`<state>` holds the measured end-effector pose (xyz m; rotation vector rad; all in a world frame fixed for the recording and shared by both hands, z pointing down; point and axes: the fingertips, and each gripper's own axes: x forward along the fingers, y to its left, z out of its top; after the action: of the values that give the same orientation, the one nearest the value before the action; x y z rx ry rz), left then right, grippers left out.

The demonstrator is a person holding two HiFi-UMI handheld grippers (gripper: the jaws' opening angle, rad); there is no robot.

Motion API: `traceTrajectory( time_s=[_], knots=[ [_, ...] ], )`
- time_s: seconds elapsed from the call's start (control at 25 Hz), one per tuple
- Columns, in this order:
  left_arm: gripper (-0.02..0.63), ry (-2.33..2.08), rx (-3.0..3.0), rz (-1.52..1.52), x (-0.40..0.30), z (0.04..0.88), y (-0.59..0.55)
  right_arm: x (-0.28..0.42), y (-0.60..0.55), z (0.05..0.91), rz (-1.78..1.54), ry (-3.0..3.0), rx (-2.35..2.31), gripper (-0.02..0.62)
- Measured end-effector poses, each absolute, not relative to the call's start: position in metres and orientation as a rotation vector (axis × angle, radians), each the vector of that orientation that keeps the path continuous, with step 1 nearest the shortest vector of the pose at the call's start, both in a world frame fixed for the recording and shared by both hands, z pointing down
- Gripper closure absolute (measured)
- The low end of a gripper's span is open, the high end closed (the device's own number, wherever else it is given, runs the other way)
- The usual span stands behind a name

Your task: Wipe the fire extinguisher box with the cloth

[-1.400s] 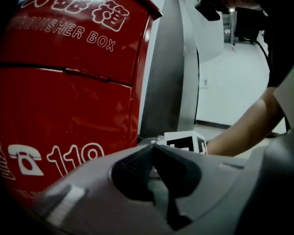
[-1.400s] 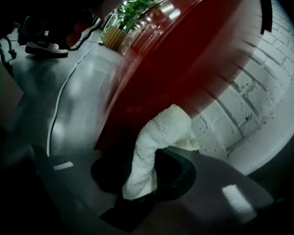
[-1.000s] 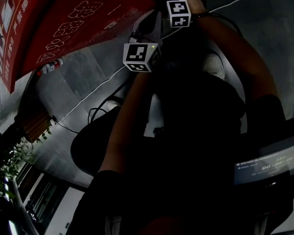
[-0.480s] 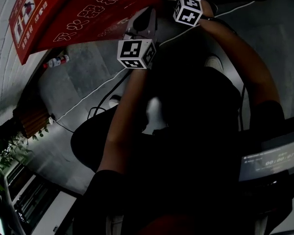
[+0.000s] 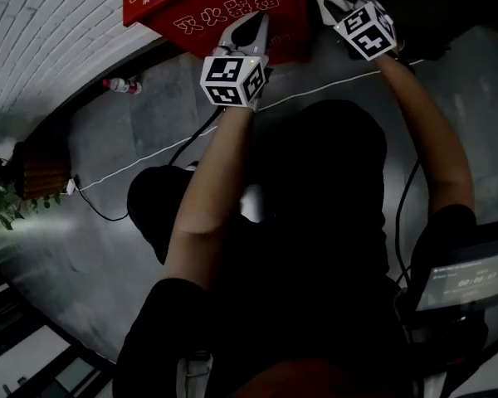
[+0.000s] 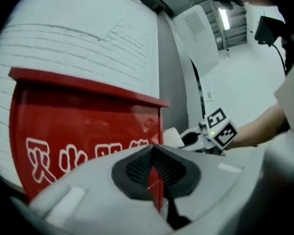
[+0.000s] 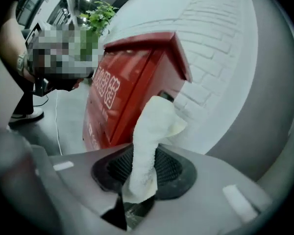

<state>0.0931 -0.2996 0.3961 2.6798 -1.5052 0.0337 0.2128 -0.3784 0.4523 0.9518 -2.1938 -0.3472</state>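
**Both grippers closing in on the box, cloth arriving at its right-hand edge**

The fire extinguisher box [image 5: 224, 7] is standing on the floor against the white brick wall [image 5: 50, 31]. A second ago it was lying slanted across the head view's upper left; now it is sitting squarely at the top middle, so the person is turning to face it.

The right gripper [image 7: 146, 155] is clamping a white cloth [image 7: 152, 131] firmly between its pads, with the free end standing up toward the box's side corner near the wall. Over the last second this gripper has been swinging out to the box's right edge. That is probably lining up the first stroke, since no wiping is showing yet.

The left gripper [image 6: 153, 151] is carrying nothing. Its pads are resting almost together, with only a red sliver of the box's front showing between them, and it is hovering close to that front's right edge.

The head view is cutting off the box's top and running very dark, and the person's arms and body are covering much of the floor. Whether the cloth is already touching the red panel or only overlapping it by sight is remaining unclear.
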Motion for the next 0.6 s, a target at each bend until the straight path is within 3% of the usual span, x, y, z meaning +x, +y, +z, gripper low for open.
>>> traceTrajectory(
  time_s=[0.28,0.6],
  knots=[
    [0.604,-1.615,2.758,-0.05,0.032,0.303,-0.263,0.202,-0.347,0.322,-0.503,-2.208,1.115,0.485],
    [0.603,-1.751,2.752,-0.075,-0.034,0.251,-0.273,0.172,-0.348,0.243,-0.614,-2.216,1.179,0.485]
  ],
)
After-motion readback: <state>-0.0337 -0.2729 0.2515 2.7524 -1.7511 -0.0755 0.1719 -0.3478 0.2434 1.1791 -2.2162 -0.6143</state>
